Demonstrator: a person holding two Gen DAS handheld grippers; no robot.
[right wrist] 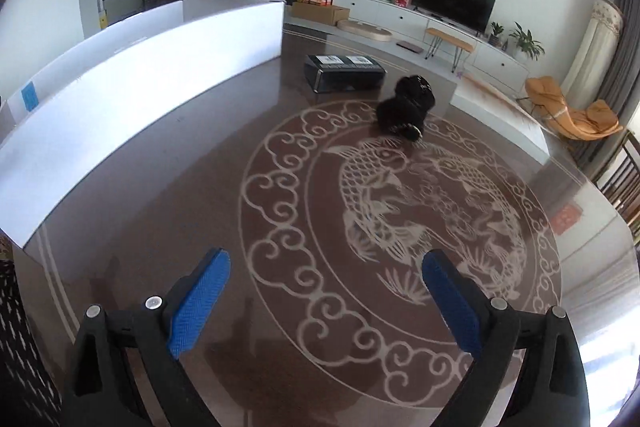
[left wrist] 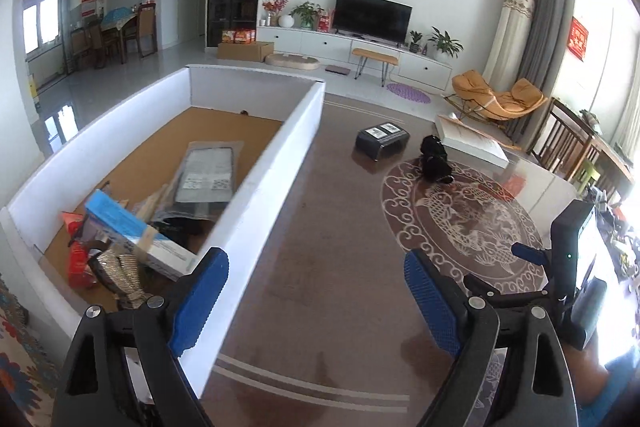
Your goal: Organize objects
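A: Gaping wide, both of them. The left gripper (left wrist: 316, 291) has its blue pads spread with nothing between, hanging over the white wall of the big box (left wrist: 256, 183) and the brown table (left wrist: 320, 227).

B: And the right gripper (right wrist: 326, 291)?

A: Same, jaws apart and empty, above the fish pattern (right wrist: 400, 195) on the tabletop.

B: Where are the things to sort?

A: Inside the box lie a grey flat packet (left wrist: 208, 175), a blue-and-white carton (left wrist: 132, 231) and a red packet (left wrist: 78, 259). Out on the table, well beyond both grippers, sit a dark box with white labels (right wrist: 344, 69) and, just beside it, a black fuzzy bundle (right wrist: 406, 103).
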